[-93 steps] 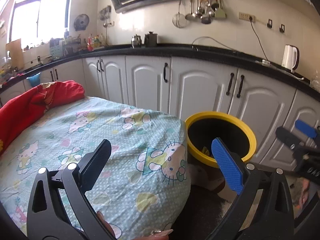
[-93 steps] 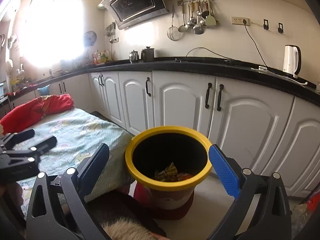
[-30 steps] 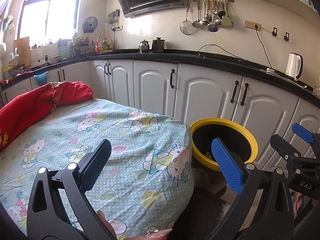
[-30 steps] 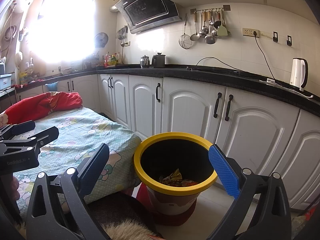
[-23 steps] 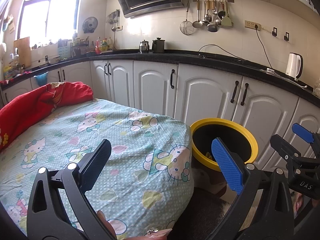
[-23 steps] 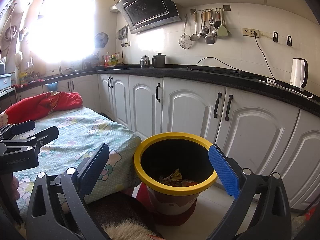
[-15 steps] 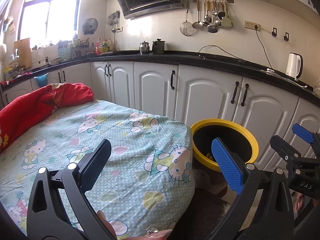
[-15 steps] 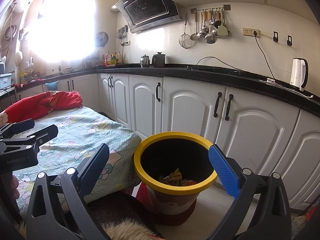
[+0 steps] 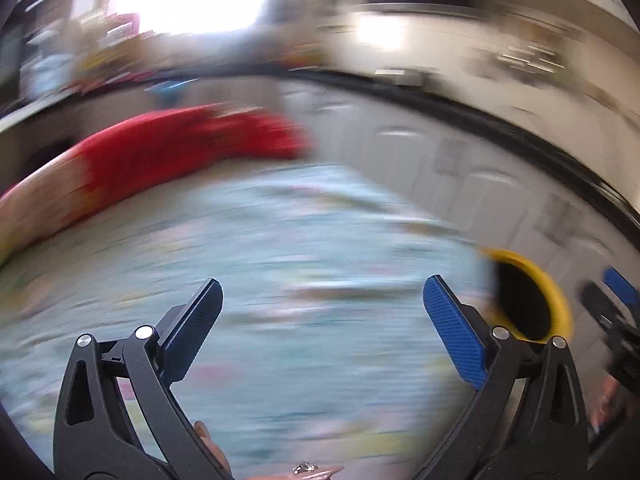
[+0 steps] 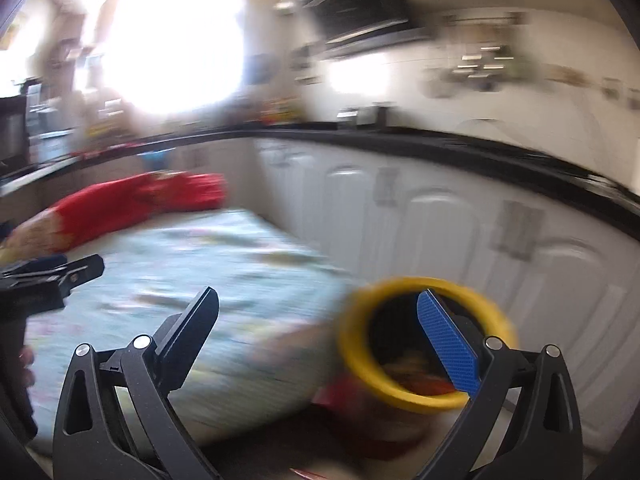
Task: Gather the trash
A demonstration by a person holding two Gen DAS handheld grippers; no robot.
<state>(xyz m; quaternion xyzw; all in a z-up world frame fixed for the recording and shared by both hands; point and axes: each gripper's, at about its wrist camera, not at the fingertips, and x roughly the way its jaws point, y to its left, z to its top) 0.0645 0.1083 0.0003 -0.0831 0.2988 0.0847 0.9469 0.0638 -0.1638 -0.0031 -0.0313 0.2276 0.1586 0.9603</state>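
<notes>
Holding both tongs spread wide and empty, your left gripper (image 9: 322,312) faced the bedsheet (image 9: 280,280), your right gripper (image 10: 318,320) the yellow-rimmed bin (image 10: 360,364) (writing blurred).

Both wrist views motion-blurred, looking forward between spread jaws. Left view close over the bed (image 9: 304,280), facing its red blanket (image 9: 192,148). Right view nearer the yellow-rimmed bin (image 10: 424,340). Bed, bin, cabinets (image 10: 440,216) shared.
</notes>
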